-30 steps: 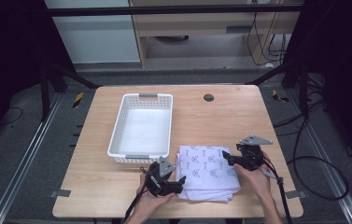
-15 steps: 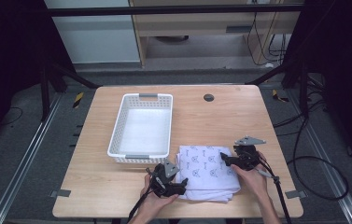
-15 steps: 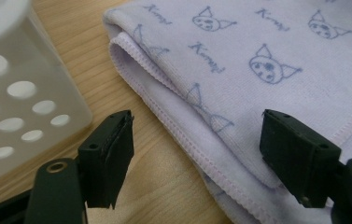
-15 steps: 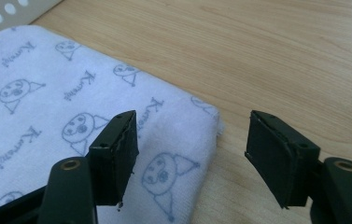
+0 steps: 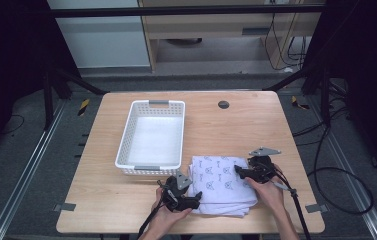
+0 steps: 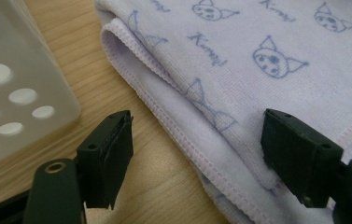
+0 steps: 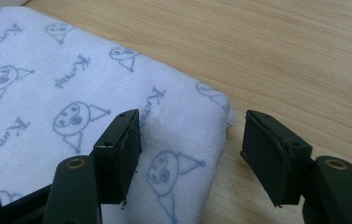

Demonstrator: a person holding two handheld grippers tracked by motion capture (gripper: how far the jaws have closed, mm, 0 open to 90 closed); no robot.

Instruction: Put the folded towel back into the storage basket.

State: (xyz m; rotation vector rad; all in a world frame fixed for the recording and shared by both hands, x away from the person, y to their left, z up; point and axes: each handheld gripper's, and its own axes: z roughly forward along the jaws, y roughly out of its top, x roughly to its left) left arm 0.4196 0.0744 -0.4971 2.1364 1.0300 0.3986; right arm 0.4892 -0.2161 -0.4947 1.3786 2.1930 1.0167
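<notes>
A folded pale lilac towel [image 5: 223, 184] printed with little cat faces lies on the wooden table [image 5: 256, 125] near its front edge. My left gripper [image 5: 195, 197] sits at the towel's left edge. In the left gripper view it [image 6: 197, 158] is open, one jaw over bare wood and the other over the towel [image 6: 257, 60], with the hemmed fold between them. My right gripper [image 5: 237, 171] is at the towel's right side. Its jaws [image 7: 192, 149] have just been closing and stand apart around the towel's corner [image 7: 71, 102], not pressing on it.
A white perforated plastic basket [image 5: 153, 137] stands just behind and left of the towel, and its corner [image 6: 15, 84] is close to my left jaw. A dark round grommet [image 5: 223, 104] sits in the table's back middle. Cables trail off the front edge.
The right gripper has edged slightly left onto the towel's right edge. The left hand has hardly moved, and the towel lies as before.
</notes>
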